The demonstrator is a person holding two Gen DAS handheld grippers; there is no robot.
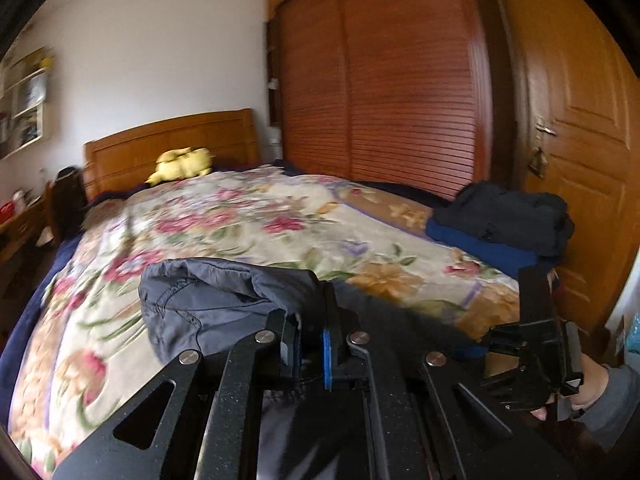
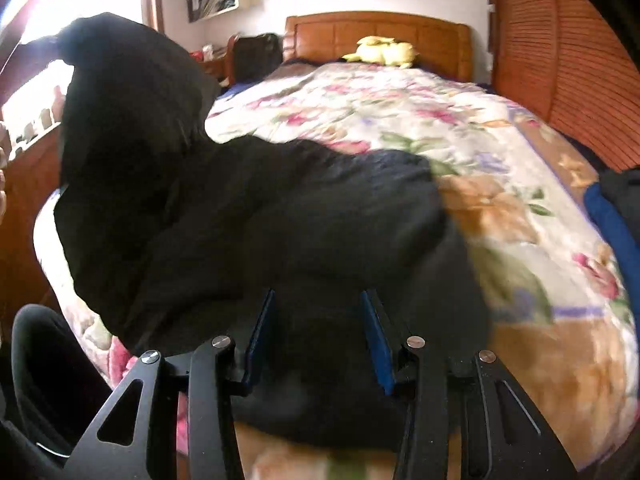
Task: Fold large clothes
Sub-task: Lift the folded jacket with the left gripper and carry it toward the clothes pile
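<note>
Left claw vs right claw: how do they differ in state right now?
The left claw is shut, pinching an edge of the dark grey fabric garment; the right claw stands open, its blue pads apart over the same garment, gripping nothing. The left lifts cloth; the right only hovers. Both are black with blue pads.

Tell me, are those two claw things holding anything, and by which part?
The left gripper pinches the dark garment at a bunched edge. The right gripper's jaws stand apart over it; no grip shows.
</note>
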